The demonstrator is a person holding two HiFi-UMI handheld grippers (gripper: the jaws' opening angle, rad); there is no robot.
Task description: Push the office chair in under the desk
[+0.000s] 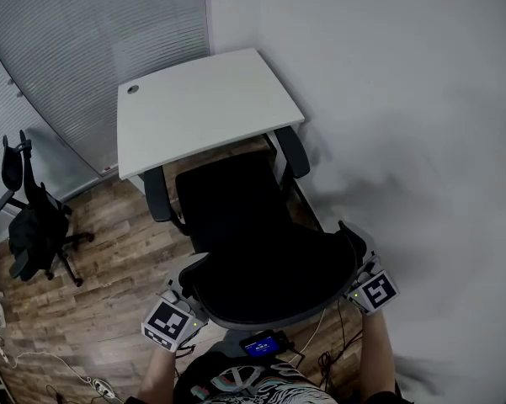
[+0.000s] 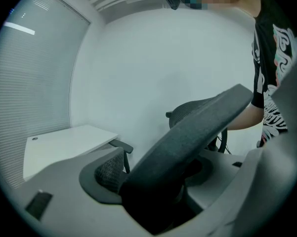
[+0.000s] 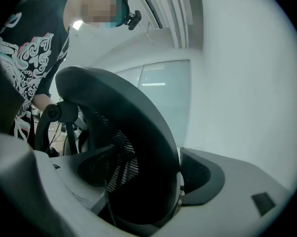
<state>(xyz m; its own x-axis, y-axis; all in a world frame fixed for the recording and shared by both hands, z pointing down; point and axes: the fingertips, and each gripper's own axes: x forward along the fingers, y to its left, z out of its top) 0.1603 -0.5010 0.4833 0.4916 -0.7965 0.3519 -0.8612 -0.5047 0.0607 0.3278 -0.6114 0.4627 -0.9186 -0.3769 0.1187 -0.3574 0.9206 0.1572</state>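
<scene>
A black office chair (image 1: 231, 209) faces the white desk (image 1: 202, 108); its seat front and both armrests are at the desk's near edge. The mesh backrest (image 1: 274, 280) is nearest to me. My left gripper (image 1: 183, 300) clamps the backrest's left edge, and my right gripper (image 1: 360, 278) clamps its right edge. In the left gripper view the backrest rim (image 2: 197, 122) runs between the pads of the left gripper (image 2: 158, 181), with the desk (image 2: 64, 142) beyond. In the right gripper view the backrest (image 3: 128, 127) fills the gap of the right gripper (image 3: 143, 181).
A second black chair (image 1: 34, 217) stands on the wooden floor at the left. Blinds (image 1: 93, 49) run behind the desk and a white wall (image 1: 387, 99) runs along its right side. Cables (image 1: 59, 369) lie on the floor at the lower left.
</scene>
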